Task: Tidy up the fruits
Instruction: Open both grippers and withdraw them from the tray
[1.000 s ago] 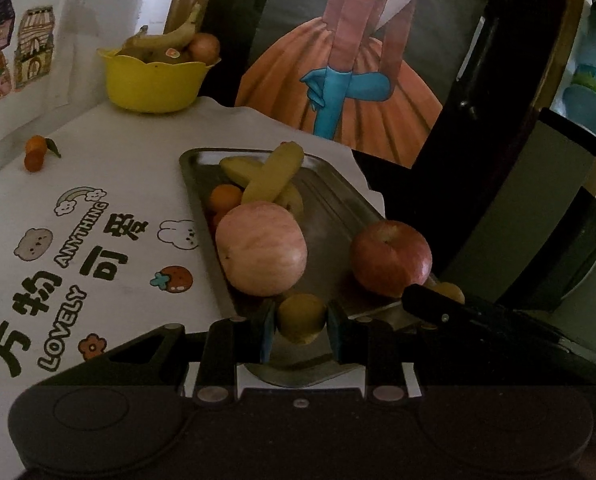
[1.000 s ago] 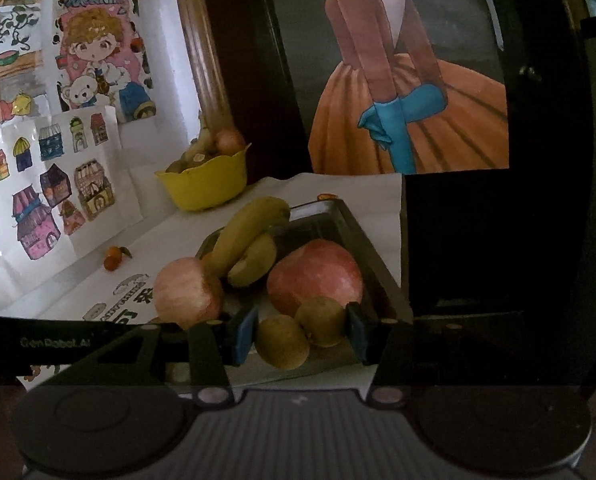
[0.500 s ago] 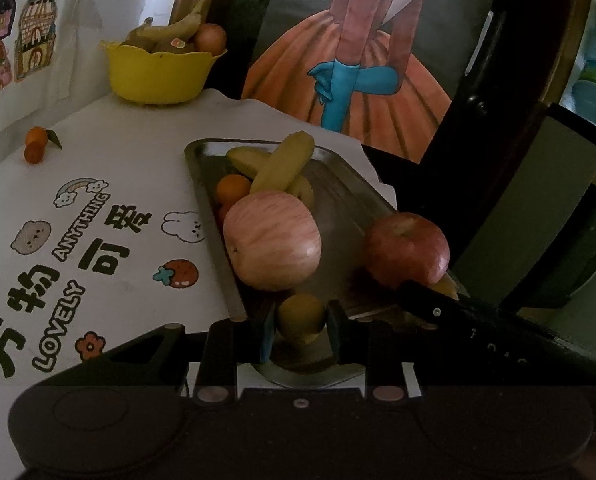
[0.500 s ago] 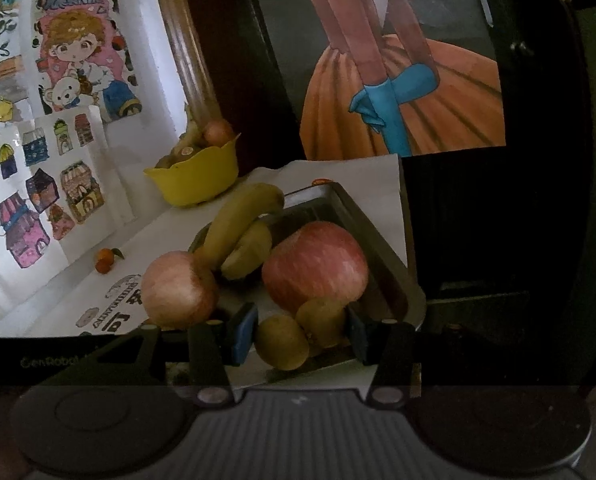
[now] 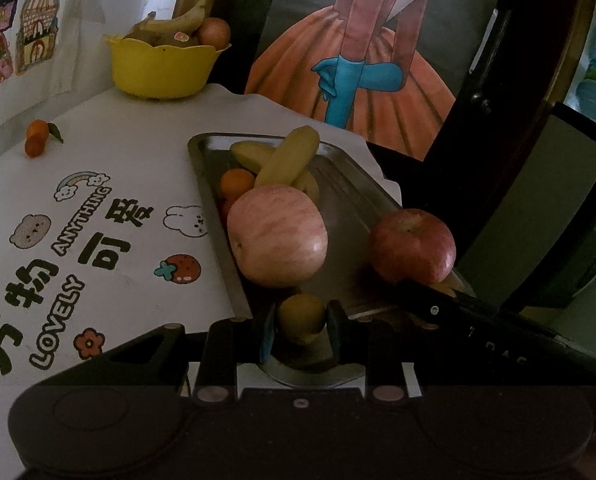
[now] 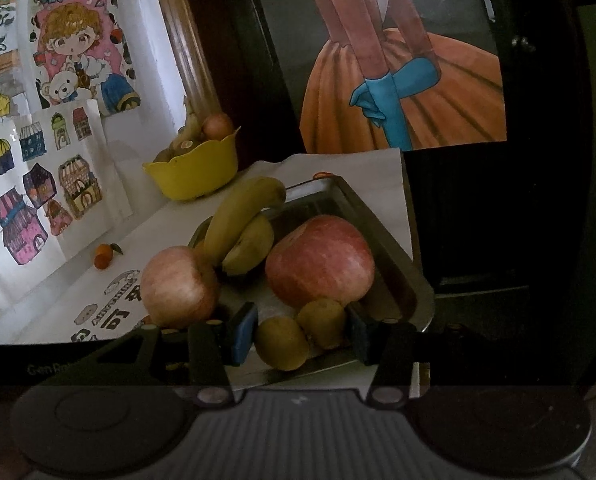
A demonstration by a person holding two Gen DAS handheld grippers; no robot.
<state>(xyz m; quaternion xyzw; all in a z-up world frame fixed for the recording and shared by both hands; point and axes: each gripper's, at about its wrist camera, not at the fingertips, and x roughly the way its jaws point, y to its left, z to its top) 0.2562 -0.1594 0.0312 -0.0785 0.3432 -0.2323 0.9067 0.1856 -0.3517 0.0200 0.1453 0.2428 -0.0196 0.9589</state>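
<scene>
A metal tray (image 5: 338,184) holds a pink apple (image 5: 277,236), a red apple (image 5: 412,246), bananas (image 5: 285,160) and an orange (image 5: 237,184). My left gripper (image 5: 302,334) is shut on a small kiwi (image 5: 301,316) over the tray's near end. In the right wrist view, two kiwis (image 6: 281,342) (image 6: 324,322) lie on the tray (image 6: 402,272) between the fingers of my right gripper (image 6: 301,334). Its jaws are opening, with narrow gaps at the pads. The red apple (image 6: 320,266) sits just behind these kiwis. The pink apple (image 6: 177,286) is to their left.
A yellow bowl (image 5: 163,66) with a banana and other fruit stands at the back of the white printed tablecloth (image 5: 97,208). Two small oranges (image 5: 35,140) lie near the wall. A dark cabinet (image 6: 478,220) and a painting stand right of the tray.
Both views shifted only slightly. The left gripper keeps its kiwi. The right gripper's pads stand a little farther apart around the two kiwis.
</scene>
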